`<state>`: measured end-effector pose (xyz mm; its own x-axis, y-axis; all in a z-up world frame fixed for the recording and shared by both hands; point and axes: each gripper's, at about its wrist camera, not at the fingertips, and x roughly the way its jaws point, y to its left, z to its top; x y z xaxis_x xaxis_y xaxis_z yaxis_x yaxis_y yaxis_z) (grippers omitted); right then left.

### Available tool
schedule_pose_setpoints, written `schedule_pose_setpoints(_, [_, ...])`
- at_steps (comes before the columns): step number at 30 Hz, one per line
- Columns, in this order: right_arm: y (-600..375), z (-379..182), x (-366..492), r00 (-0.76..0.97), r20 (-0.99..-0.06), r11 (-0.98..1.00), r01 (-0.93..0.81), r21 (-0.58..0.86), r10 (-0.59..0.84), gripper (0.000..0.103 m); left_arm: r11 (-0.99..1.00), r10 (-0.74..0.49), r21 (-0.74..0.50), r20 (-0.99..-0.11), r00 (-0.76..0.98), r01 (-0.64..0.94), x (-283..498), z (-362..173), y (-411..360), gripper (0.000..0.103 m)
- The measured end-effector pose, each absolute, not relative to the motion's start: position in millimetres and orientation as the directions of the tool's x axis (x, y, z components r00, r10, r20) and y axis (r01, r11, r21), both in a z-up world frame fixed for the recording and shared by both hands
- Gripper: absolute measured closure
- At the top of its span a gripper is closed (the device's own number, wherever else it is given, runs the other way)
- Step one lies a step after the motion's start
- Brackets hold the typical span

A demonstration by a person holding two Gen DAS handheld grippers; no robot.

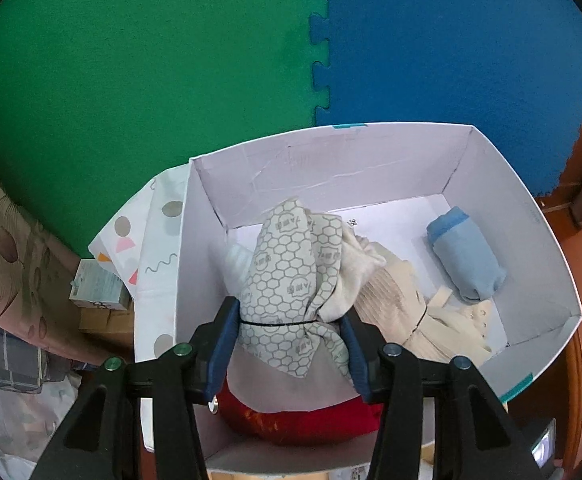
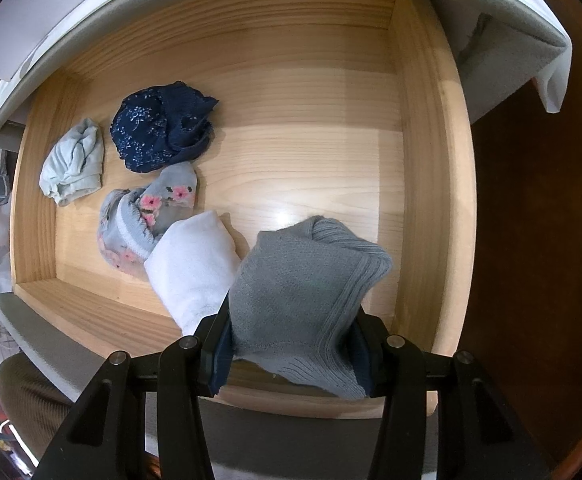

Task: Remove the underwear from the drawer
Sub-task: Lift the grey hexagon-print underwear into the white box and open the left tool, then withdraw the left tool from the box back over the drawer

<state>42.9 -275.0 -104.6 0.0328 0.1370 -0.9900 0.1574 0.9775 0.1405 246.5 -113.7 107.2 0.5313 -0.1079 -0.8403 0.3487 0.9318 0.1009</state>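
Left hand-held gripper [image 1: 289, 334] holds a patterned garment [image 1: 291, 276] over the box [image 1: 371, 152]; right hand-held gripper [image 2: 293, 354] clamps a grey garment [image 2: 303, 288] above the drawer [image 2: 423, 200], where four pieces seemingly remain.

The left gripper [image 1: 289, 322] is clamped on a grey honeycomb-print garment [image 1: 291, 276], its blue-padded fingers [image 1: 223, 344] pressing the cloth from both sides over a white cardboard box [image 1: 331, 168]. A cream cloth [image 1: 355, 264] is bunched against the printed one at the right finger, possibly caught in the same grip. Inside the box, a beige ribbed piece [image 1: 395, 300] lies beside the held bundle, a rolled light-blue garment [image 1: 467, 256] sits near the right wall, and a red item [image 1: 311, 420] lies at the near end under the fingers. Behind the box, a green foam mat [image 1: 131, 80] joins a blue foam mat [image 1: 451, 48] along a jigsaw seam. A patterned white sheet [image 1: 147, 248] rests against the box's left wall.
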Motion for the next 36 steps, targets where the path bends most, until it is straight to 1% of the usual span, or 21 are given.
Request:
schedule_pose_setpoints(6, [-278.2, -104.4, 43.7, 0.034, -0.989, 0.976, 0.160, 0.148, 0.144, 0.057, 0.938, -0.101, 0.096, -0.845, 0.525, 0.334, 245.8, 106.3, -114.9, 0.050])
schedule_pose_setpoints(10, [-278.3, -104.3, 44.1, 0.034, -0.989, 0.976, 0.159, 0.149, 0.146, 0.057, 0.927, -0.081, 0.136, -0.837, 0.541, 0.349, 239.0, 109.6, -118.8, 0.050])
schedule_pose_setpoints(16, [-278.9, -103.2, 45.3, 0.034, -0.990, 0.976, 0.161, 0.143, 0.140, 0.057, 0.915, -0.081, 0.165, -0.819, 0.569, 0.368, 227.6, 120.9, -118.0, 0.049])
schedule_pose_setpoints(19, [-278.2, -102.9, 46.3, 0.033, -0.990, 0.977, 0.163, 0.139, 0.136, 0.057, 0.915, -0.094, 0.155, -0.817, 0.569, 0.373, 221.0, 128.8, -114.1, 0.049])
schedule_pose_setpoints(22, [-277.9, -102.8, 46.6, 0.032, -0.990, 0.975, 0.171, 0.139, 0.136, 0.057, 0.905, -0.084, 0.185, -0.805, 0.588, 0.383, 209.2, 136.9, -109.8, 0.049])
schedule_pose_setpoints(24, [-276.3, -102.7, 46.1, 0.034, -0.991, 0.976, 0.171, 0.136, 0.132, 0.057, 0.893, -0.070, 0.224, -0.788, 0.611, 0.390, 197.6, 144.0, -104.7, 0.049])
schedule_pose_setpoints(31, [-270.9, -101.2, 48.2, 0.035, -0.994, 0.980, 0.165, 0.112, 0.107, 0.057, 0.886, -0.053, 0.267, -0.754, 0.655, 0.379, 159.8, 159.1, -71.6, 0.049])
schedule_pose_setpoints(36, [-263.5, -96.7, 49.2, 0.054, -0.995, 0.986, 0.144, 0.090, 0.083, 0.057, 0.904, -0.044, 0.246, -0.759, 0.650, 0.348, 136.0, 155.3, -40.8, 0.049])
